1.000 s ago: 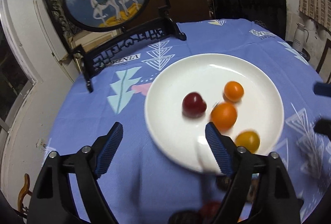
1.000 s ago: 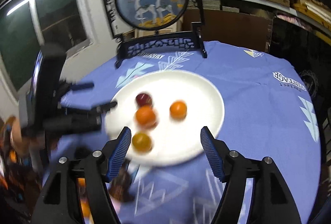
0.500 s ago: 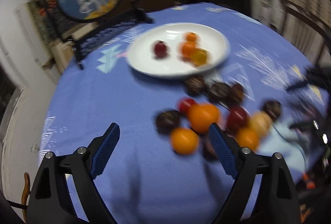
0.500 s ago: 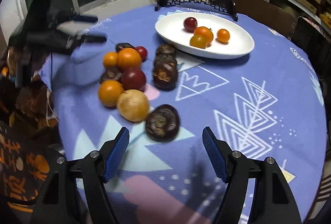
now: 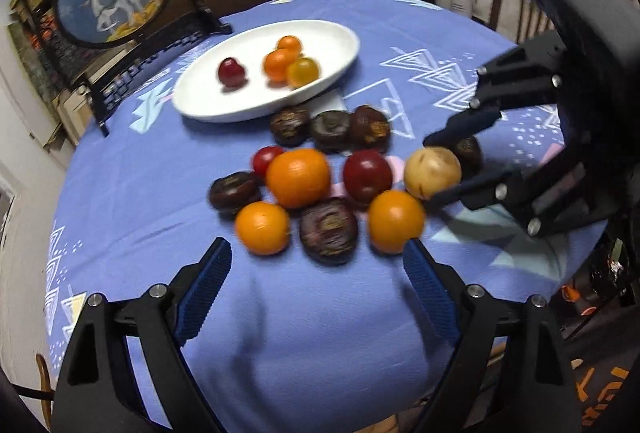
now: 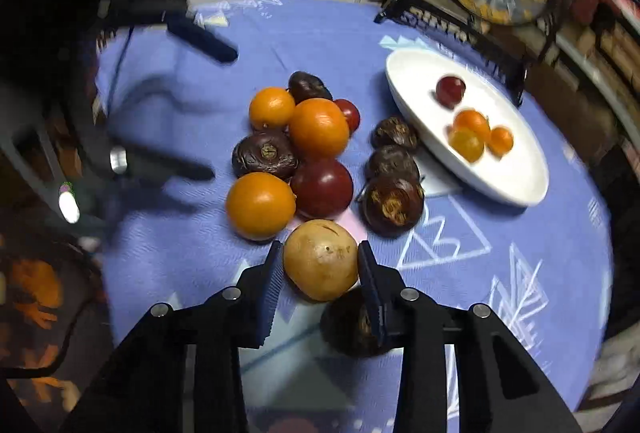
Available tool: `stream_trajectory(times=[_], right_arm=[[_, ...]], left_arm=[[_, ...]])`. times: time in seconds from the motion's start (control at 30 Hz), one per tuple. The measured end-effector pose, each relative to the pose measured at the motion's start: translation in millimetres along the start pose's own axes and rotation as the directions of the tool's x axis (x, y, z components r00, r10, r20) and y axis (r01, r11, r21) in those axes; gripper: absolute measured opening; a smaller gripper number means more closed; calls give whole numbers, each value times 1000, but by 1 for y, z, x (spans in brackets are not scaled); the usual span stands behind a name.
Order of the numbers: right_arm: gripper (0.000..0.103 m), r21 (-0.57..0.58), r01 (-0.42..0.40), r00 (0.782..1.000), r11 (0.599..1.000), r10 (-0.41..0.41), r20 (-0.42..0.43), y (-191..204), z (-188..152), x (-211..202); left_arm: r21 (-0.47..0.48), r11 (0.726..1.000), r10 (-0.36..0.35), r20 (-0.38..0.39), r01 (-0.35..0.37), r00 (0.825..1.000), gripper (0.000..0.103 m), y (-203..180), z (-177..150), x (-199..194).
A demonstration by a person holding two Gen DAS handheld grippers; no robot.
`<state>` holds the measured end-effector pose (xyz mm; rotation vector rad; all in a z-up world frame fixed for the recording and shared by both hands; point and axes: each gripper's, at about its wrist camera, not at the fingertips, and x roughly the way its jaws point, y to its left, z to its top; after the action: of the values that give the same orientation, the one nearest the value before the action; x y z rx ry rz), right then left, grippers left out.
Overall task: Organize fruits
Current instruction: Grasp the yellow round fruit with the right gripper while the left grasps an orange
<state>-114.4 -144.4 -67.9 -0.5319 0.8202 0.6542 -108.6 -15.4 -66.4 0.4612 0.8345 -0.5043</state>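
In the right wrist view, the right gripper (image 6: 320, 273) is reaching over the near edge of the desk (image 6: 520, 273), and its jaws are sitting on both sides of a tan round fruit (image 6: 321, 260), closed in against its flanks; whether the pads are actually pressing it cannot be told for certain, though they look to be touching. A dark wrinkled fruit (image 6: 352, 321) is lying just behind the tan one, partly under the right finger.

Beyond that, a loose cluster is resting on the blue patterned cloth: a near orange (image 6: 261, 205), a dark red fruit (image 6: 322, 188), a dark wrinkled one with a stem scar (image 6: 265, 154), a large orange (image 6: 319, 128) and a smaller orange (image 6: 272, 108), all crowding together. Three more dark wrinkled fruits (image 6: 393, 205) are lining up between the cluster and the white plate (image 6: 516, 185).

In the left wrist view, the left gripper (image 5: 316, 285) is hovering with its jaws spread wide and holding nothing, just short of the nearest fruits. The plate is sitting farther back, carrying a small red fruit (image 5: 231, 72), two small oranges (image 5: 280, 64) and a yellow-orange one (image 5: 303, 72). Behind it, a round painted screen (image 5: 114, 7) is standing upright on a black stand.
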Motion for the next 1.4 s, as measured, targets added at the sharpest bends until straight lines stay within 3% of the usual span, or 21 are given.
stream_trajectory(times=[0.13, 0.27, 0.33, 0.4, 0.83, 0.87, 0.97, 1.03, 1.07, 1.1, 1.13, 1.23, 1.37, 1.4], right_arm=[[37, 80, 4, 999, 997, -7, 42, -14, -15, -20], [37, 146, 2, 998, 989, -11, 58, -21, -29, -30], [37, 149, 2, 998, 989, -12, 62, -20, -32, -31], [37, 150, -6, 997, 989, -5, 73, -18, -32, -32], [37, 183, 25, 996, 983, -40, 78, -33, -24, -19], [37, 182, 30, 997, 983, -44, 69, -34, -23, -15], [38, 185, 54, 997, 981, -64, 48, -37, -20, -2], [45, 193, 51, 997, 980, -59, 41, -40, -21, 2], [53, 192, 36, 999, 981, -42, 29, -41, -22, 4], [70, 188, 36, 999, 981, -41, 28, -41, -24, 4], [75, 180, 46, 998, 983, -52, 33, -39, -25, 4], [75, 164, 69, 996, 984, -76, 35, -38, -23, 8], [74, 203, 17, 999, 979, -27, 45, -46, -17, 16], [67, 205, -2, 999, 979, -8, 50, -47, -16, 16]], left_arm=[[40, 998, -41, 8, 41, 999, 85, -20, 10, 9], [115, 993, -27, 9, 26, 1000, 84, -43, 15, 18], [147, 989, -25, -4, 25, 1000, 75, -50, 15, 24], [151, 988, -35, -37, 40, 999, 55, -52, 16, 31], [121, 992, -31, -34, 35, 999, 54, -53, 18, 40], [115, 993, -32, -33, 35, 999, 53, -53, 20, 42], [90, 992, -81, -36, 84, 996, 36, -49, 20, 40], [78, 992, -95, -33, 98, 995, 35, -44, 18, 37], [72, 992, -99, -25, 100, 995, 35, -41, 16, 34], [66, 992, -102, -15, 103, 995, 35, -38, 15, 30], [60, 992, -110, -4, 110, 994, 35, -35, 14, 27], [28, 991, -131, 31, 131, 991, 35, -24, 14, 14], [-21, 991, -130, 56, 131, 990, 35, -8, 13, 3], [-30, 991, -128, 59, 130, 990, 35, -4, 13, 2]])
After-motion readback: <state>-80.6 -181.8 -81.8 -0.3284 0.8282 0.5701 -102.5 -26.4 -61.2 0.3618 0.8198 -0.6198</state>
